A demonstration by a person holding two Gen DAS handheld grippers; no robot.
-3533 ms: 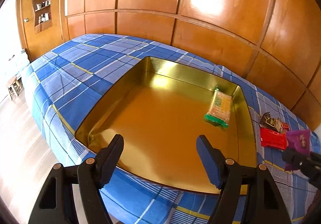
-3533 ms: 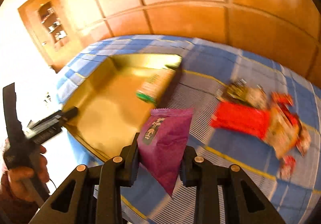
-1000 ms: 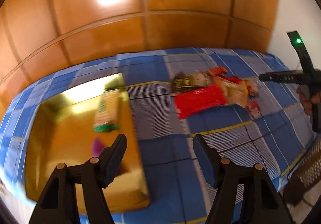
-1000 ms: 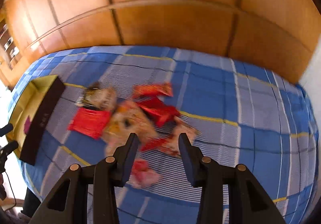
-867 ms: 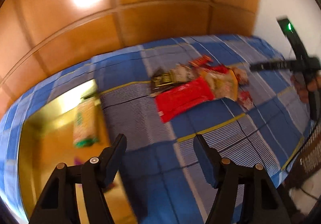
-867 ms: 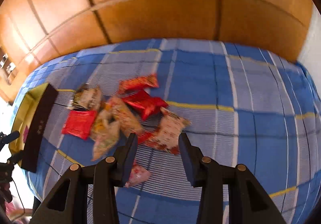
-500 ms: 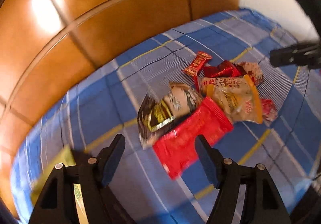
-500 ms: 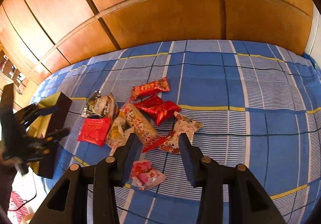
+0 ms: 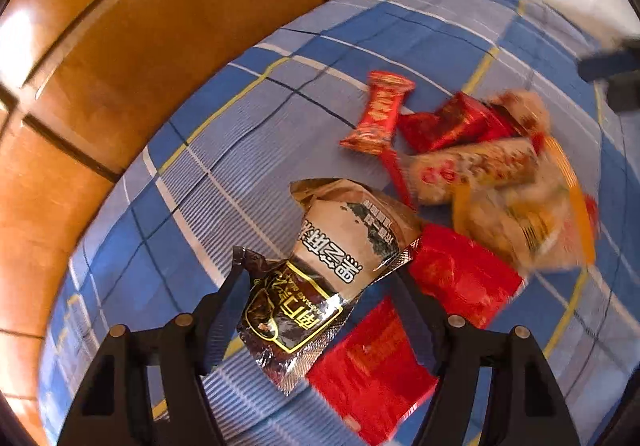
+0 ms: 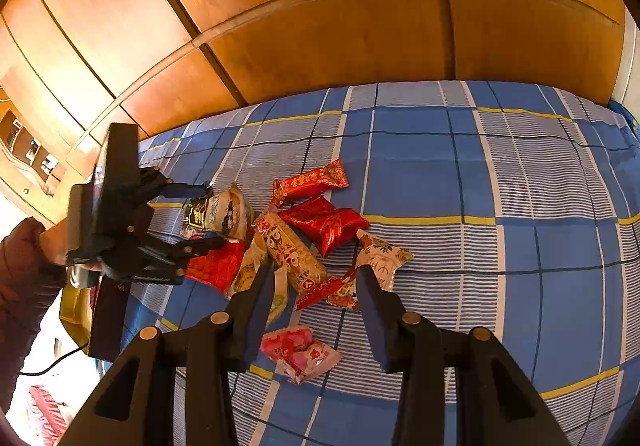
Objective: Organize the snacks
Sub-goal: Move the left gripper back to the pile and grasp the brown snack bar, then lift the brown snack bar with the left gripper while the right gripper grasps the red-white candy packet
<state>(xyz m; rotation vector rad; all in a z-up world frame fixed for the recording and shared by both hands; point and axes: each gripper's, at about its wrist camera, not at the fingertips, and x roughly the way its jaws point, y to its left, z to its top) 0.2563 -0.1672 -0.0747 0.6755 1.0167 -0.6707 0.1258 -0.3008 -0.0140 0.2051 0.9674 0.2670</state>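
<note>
Left hand-held gripper [image 9: 316, 286] apart around brown snack packet [image 9: 320, 266] at pile's left, untouched, right hand-held gripper [image 10: 316, 286] apart, empty, near pink packet [image 10: 300, 352], checked bed [image 10: 520, 186].

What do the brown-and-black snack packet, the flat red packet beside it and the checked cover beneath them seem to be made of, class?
Brown-and-black snack packet: probably metallised plastic film, glossy; its crimped edge shines silver.
Flat red packet: likely shiny plastic film, with creases catching the light, though blurred here.
Checked cover: woven fabric, matte, in a blue, white and yellow check; it drapes softly without glare.
</note>
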